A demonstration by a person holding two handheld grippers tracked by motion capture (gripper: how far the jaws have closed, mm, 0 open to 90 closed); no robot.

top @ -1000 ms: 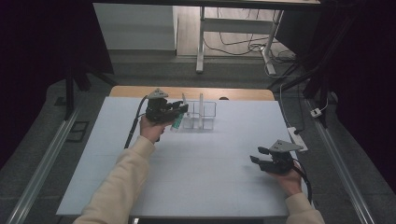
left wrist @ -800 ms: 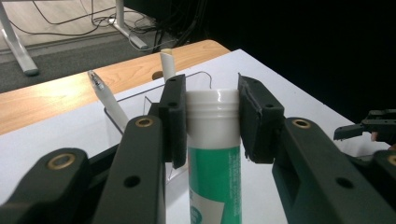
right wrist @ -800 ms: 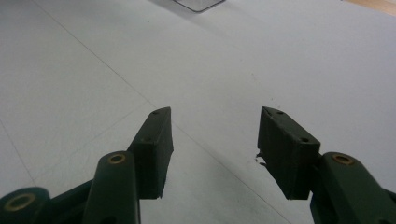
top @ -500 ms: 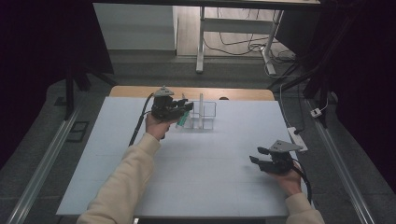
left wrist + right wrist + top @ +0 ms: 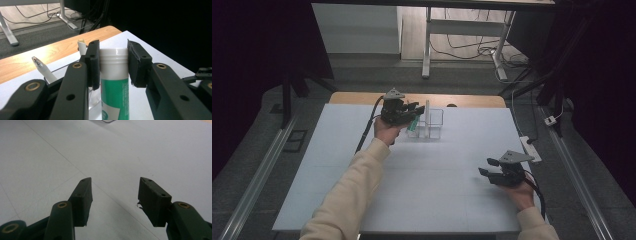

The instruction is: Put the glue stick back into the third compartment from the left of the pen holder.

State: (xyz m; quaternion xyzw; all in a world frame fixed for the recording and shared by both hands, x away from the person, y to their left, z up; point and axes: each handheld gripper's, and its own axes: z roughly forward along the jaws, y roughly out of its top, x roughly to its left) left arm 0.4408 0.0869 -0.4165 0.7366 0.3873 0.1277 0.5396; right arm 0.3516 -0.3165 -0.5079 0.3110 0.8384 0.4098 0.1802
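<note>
The step in hand appeared to be carrying a tube [image 5: 114,82] to the clear organizer [image 5: 430,124] at the far side of the tabletop [image 5: 337,170]. The left hand-held gripper [image 5: 411,111] had its jaws closed on the tube, a green-and-white one with a white cap, gripped just below the cap and held upright. In the high view the tube hung beside the organizer's near-left corner, above the tabletop. Two white stick-like items [image 5: 45,71] already stood in the organizer; what they were could not be told. By judgement, the next move called for bringing the tube over a free compartment, lowering it straight and only then releasing.

The left forearm reached forward, hand raised at the organizer. The right hand-held gripper [image 5: 488,168] rested low near the tabletop's near-right edge, jaws apart with nothing between them, pointing across the bare surface.
</note>
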